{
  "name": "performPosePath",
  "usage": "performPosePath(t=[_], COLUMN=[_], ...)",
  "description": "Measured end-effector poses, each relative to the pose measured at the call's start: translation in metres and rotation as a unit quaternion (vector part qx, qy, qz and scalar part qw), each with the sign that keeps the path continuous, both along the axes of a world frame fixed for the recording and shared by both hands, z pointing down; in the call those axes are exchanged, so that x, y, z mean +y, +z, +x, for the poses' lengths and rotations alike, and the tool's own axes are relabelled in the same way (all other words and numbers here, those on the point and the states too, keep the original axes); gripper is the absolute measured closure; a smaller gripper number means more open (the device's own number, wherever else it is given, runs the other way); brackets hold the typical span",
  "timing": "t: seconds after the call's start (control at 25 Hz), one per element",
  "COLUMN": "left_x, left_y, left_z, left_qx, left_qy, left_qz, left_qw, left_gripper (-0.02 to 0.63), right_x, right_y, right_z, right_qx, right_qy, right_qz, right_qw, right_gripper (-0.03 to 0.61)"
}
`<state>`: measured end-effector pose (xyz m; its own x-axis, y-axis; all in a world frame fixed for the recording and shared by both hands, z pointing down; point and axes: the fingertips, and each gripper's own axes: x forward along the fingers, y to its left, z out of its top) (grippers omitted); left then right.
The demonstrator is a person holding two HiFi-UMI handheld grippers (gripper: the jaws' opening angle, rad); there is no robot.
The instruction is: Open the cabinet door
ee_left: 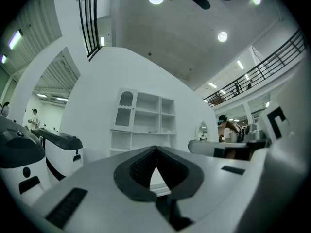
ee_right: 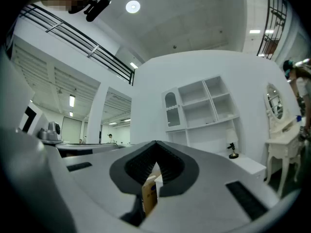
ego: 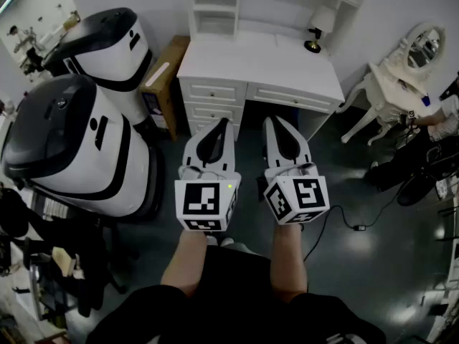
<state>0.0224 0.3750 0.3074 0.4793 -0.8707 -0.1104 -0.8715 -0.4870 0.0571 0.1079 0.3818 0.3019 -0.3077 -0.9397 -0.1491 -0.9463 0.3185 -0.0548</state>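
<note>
the white tabletop [ego: 258, 67] is taken as the landmark. the left claw [ego: 224, 122] and the right claw [ego: 272, 120] are held side by side in front of the tabletop, well apart from it. both are pointed toward it at about level. this is judged to be a ready pose before the reach, since nothing is touched. each claw is seen pressed together at the tips, with nothing pinched; only far things are seen through the opening behind the tips.

the cabinet door [ee_left: 126, 109], a small arched door with a pane, is found in the shelf unit [ee_left: 154, 114] that stands at the back of the tabletop, in its upper left part. it appears closed, so the task is judged as not yet begun.

the door front is shown only in the two gripper views. in the head view the shelf unit is looked at from above and the door cannot be made out. only the head view gives the floor between the claws and the tabletop, and the cardboard box [ego: 163, 84] just left of the tabletop. a lamp [ee_right: 233, 149] at the right end of the tabletop is missing from the left gripper view.
</note>
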Motion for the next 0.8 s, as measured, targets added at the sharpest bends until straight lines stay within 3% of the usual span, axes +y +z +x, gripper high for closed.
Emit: performPosePath(t=[0.44,0.8], left_x=[-0.02,-0.087], left_y=[0.01,0.013], left_z=[-0.017,-0.059], left_qx=[0.002,0.022], left_qy=[-0.01,-0.017], left_qz=[-0.017,-0.024], left_qw=[0.9998,0.9993], left_gripper=[0.6,0.601], right_x=[-0.028,-0.093], right_y=[0.015,0.018], right_z=[-0.014,-0.045], right_qx=[-0.021,-0.009], right_qy=[-0.027,-0.029], right_qz=[-0.026,-0.043], right_qw=[0.999,0.999], right_gripper=[0.558,0.558])
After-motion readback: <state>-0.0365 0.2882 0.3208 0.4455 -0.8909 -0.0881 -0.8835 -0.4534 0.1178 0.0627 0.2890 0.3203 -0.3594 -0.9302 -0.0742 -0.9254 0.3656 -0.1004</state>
